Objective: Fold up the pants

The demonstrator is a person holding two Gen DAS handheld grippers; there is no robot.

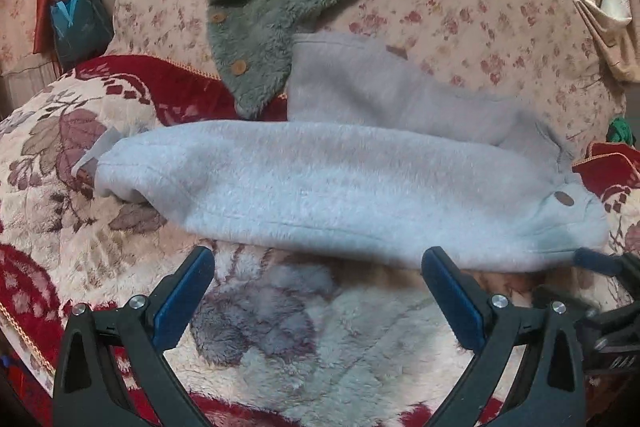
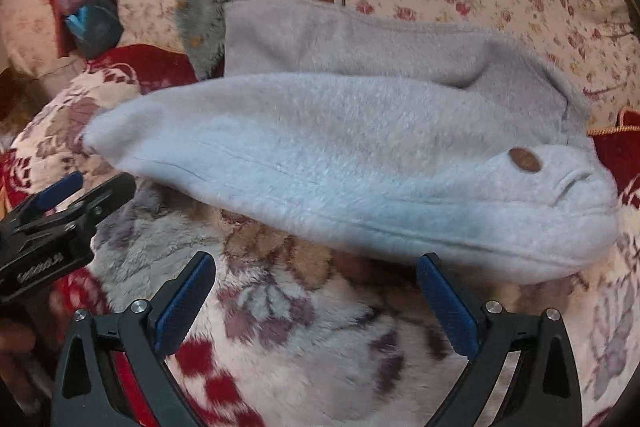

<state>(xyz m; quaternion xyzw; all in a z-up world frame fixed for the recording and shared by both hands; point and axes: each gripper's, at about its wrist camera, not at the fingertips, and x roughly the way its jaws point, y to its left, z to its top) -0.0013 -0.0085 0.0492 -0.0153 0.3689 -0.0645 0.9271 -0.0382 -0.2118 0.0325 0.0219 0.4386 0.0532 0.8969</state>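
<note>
Pale grey fleece pants point(image 1: 344, 187) lie long axis left-right across mid-frame, just above both grippers. Left gripper point(image 1: 318, 267) and right gripper point(image 2: 316, 267) fingers apart, empty, near hem edge.

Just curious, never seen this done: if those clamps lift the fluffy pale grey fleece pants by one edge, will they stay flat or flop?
The fluffy pale grey fleece pants would likely flop and drape: they already sag in soft folds over the floral plush blanket. The thick pile suggests good grip for the open right gripper, not slipperiness. They look light despite the bulk.
</note>
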